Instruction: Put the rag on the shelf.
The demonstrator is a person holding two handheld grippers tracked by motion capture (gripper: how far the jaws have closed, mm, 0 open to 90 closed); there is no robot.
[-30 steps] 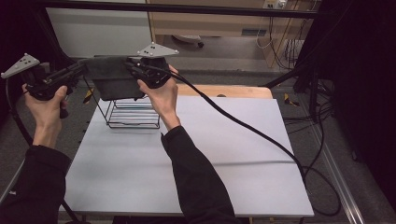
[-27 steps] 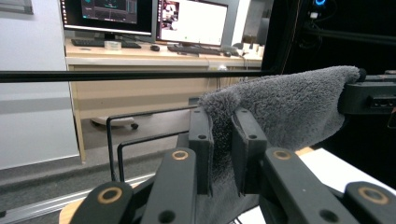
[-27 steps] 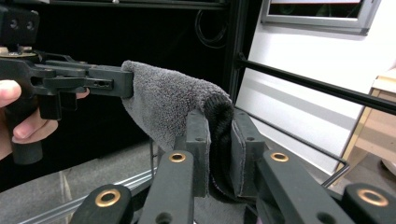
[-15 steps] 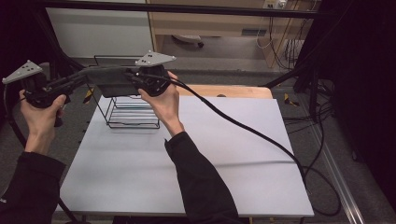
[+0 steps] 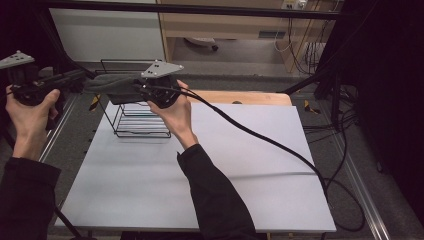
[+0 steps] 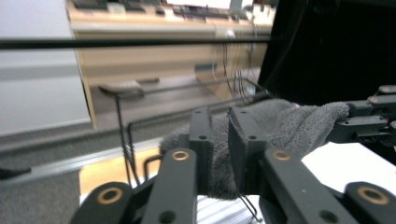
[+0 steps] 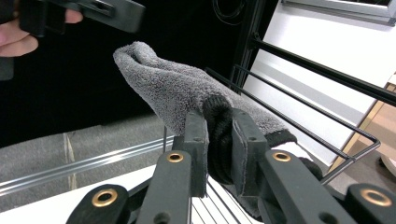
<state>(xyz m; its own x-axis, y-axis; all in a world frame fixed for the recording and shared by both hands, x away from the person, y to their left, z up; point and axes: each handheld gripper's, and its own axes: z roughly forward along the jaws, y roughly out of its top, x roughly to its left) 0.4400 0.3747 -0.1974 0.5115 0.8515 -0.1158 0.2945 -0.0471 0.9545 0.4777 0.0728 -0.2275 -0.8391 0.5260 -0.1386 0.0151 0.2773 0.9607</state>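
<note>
1. While both hands are raised over the far left part of the white surface (image 5: pixel 250 165), a grey towel (image 5: pixel 112 86) hangs stretched between the two tools, up in the air above a black wire rack (image 5: pixel 135 117).
2. The left gripper (image 6: pixel 219 140) is clenched on one end of the towel: in the left gripper view the fluffy cloth is bunched between its jaws. Those jaws have just been closing a little further, with the cloth between them.
3. The right gripper (image 7: pixel 218 140) is clamped on the other end; in the right gripper view a dark hemmed edge of the cloth is pinched between its jaws.
4. In the high view the left gripper (image 5: pixel 75 79) sits at the left end of the towel and the right gripper (image 5: pixel 137 89) at the right end, so the towel's long axis runs roughly level from one tool to the other, across the top of the rack.
5. The relation that matters for the coming move: the rack's top rails lie just below the stretched towel, running about the same way as its length. The right gripper view shows those rails passing close beside and under the cloth.
6. The right hand (image 5: pixel 172 110) stands directly over the rack, so it is the nearer one; the left hand (image 5: pixel 30 112) is out past the surface's left edge.
7. Judging from this, draping the towel over the rack calls for both hands to sink together while keeping it taut.
</note>
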